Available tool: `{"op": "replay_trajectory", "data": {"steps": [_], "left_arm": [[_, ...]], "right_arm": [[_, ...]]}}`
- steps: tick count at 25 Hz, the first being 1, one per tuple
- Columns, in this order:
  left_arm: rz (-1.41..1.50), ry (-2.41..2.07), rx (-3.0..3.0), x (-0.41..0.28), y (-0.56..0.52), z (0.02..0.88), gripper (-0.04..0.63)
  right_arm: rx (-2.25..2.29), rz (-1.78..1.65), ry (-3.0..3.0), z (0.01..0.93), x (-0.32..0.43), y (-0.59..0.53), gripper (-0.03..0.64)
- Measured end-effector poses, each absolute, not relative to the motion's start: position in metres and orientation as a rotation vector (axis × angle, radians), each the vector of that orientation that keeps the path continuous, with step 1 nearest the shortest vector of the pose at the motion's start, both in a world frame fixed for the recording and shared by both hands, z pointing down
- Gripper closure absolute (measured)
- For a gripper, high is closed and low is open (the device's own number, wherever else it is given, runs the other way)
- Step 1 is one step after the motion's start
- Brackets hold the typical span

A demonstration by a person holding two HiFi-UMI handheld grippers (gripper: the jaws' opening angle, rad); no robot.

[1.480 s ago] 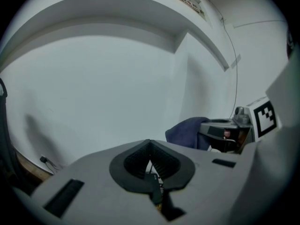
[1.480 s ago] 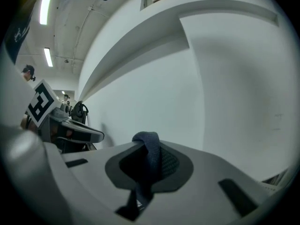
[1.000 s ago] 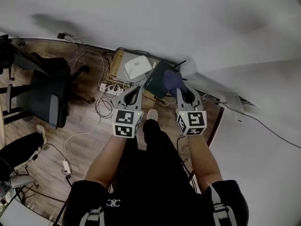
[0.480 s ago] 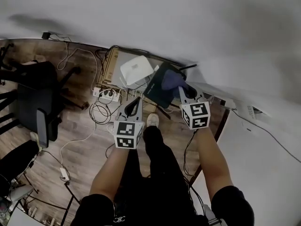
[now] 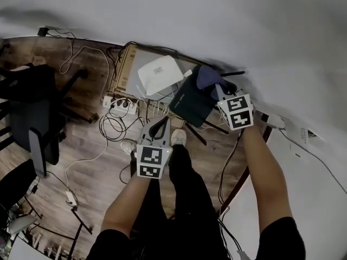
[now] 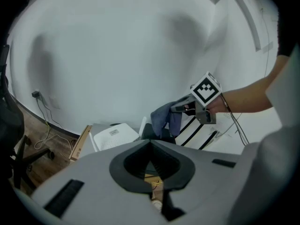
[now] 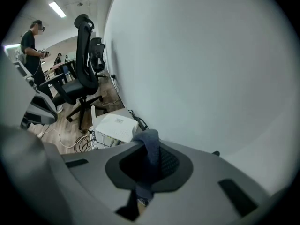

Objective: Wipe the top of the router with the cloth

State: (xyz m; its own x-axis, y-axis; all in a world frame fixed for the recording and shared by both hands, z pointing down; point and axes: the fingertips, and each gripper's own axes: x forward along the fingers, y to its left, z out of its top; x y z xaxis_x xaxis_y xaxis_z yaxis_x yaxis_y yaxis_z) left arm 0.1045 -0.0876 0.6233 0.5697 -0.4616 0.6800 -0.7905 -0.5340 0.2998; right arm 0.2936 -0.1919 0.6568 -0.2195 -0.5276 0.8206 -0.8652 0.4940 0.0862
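Cloth (image 7: 149,149) clamped in right tongs (image 5: 218,89) above black router (image 5: 190,106) | left tongs (image 5: 160,125) together, empty

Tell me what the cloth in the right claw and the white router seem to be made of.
Cloth: soft fabric, possibly microfibre, matte blue-grey; it folds and droops limply from the right claw. White router: probably moulded plastic, smooth matte white; rigid flat top, rounded corners.

Floor (image 5: 92,164) bears cables (image 5: 111,128), power strip (image 5: 116,104) — cardboard box (image 5: 120,75).
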Motion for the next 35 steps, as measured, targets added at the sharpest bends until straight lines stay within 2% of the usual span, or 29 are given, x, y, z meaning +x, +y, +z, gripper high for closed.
{"op": "replay_trajectory", "data": {"steps": [24, 35], "left_arm": [[0.733, -1.067, 2.062, 0.044, -0.069, 0.658, 0.601], [0.755, -0.983, 2.093, 0.053, -0.053, 0.661, 0.601]], "right_arm": [[0.785, 0.203, -1.545, 0.783, 0.279, -0.216, 0.604], [0.713, 0.185, -1.519, 0.799, 0.271, -0.205, 0.604]]}}
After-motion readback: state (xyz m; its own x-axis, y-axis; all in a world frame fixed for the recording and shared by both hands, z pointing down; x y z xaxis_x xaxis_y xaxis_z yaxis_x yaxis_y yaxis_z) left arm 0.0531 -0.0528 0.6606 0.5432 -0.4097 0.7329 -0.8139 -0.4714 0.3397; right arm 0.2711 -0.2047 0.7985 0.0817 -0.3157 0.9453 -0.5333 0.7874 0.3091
